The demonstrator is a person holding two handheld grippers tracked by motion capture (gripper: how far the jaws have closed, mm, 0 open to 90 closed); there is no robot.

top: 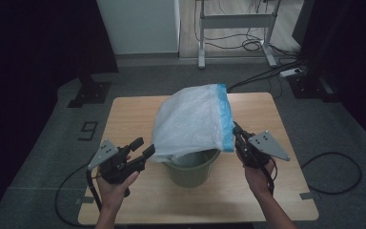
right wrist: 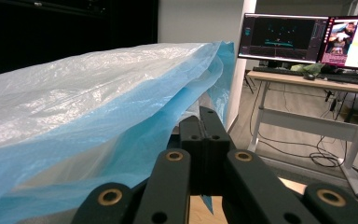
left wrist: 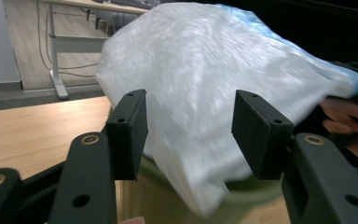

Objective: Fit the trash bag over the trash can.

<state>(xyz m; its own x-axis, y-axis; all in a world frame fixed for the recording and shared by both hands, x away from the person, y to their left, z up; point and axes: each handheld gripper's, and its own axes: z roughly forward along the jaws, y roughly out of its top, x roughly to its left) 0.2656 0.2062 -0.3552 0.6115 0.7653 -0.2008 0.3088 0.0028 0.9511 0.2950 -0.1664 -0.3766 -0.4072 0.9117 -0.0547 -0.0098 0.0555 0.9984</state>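
Observation:
A white plastic bag (top: 190,119) with a blue band along its mouth hangs puffed up over a green bin (top: 190,172) that stands on the wooden table (top: 133,109). My right gripper (top: 236,132) is shut on the bag's blue edge at the right; in the right gripper view its jaws (right wrist: 204,122) meet with the blue film (right wrist: 135,121) pinched in. My left gripper (top: 143,147) stands open at the bag's lower left corner. In the left gripper view its jaws (left wrist: 189,135) are well apart, with the bag (left wrist: 200,70) just beyond them and the bin's rim (left wrist: 251,193) below.
A desk frame (top: 236,21) with loose cables stands on the floor behind the table, and a power strip (top: 293,72) lies at the right. Monitors (right wrist: 307,39) sit on a desk in the right gripper view. A black cable (top: 333,171) loops on the carpet.

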